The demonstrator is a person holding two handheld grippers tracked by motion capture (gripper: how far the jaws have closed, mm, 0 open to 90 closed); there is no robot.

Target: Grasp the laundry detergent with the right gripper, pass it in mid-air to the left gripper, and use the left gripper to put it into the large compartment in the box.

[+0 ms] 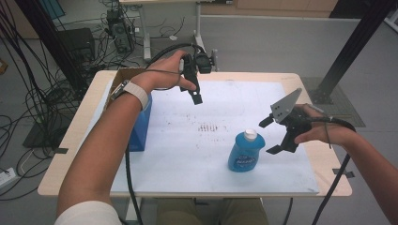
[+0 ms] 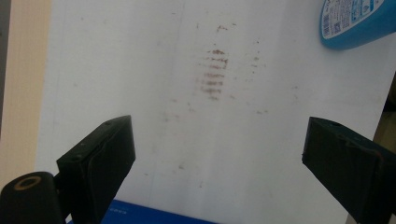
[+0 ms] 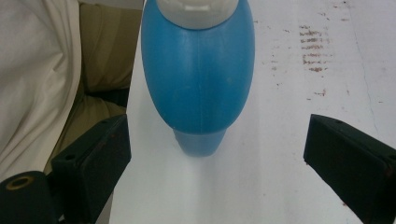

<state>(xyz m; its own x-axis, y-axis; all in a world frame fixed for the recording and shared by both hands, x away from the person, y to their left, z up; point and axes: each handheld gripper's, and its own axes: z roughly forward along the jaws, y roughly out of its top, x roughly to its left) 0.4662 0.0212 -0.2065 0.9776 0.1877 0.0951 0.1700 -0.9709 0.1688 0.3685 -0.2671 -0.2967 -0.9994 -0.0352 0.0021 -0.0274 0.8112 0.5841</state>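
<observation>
At the far left of the wooden-edged table (image 1: pixel 70 140), a blue rectangular box (image 1: pixel 141 126) stood on the white sheet (image 1: pixel 187 159) covering the tabletop, partly hidden behind the person's left forearm. An open brown cardboard box (image 1: pixel 123 75) sat just behind it near the table's back-left corner.

The left hand (image 1: pixel 164 72) held the left gripper (image 1: pixel 197 96) raised above the sheet near the table's back edge, tipped downward. In the left gripper view its two black jaws stood wide apart with nothing between them, over a patch of brownish smudge marks (image 2: pixel 215 74) on the sheet.

Right of centre, a blue plastic bottle with a white cap (image 1: pixel 246 151) stood upright on the sheet near the front edge, untouched by either gripper.

Further right, the right hand (image 1: pixel 324 133) held the right gripper (image 1: pixel 272 136) just beside the bottle, aimed at it. Its jaws were spread wide, holding nothing; the right gripper view showed the bottle (image 3: pixel 198 74) ahead of them, closer to the left jaw, not yet between the tips.
</observation>
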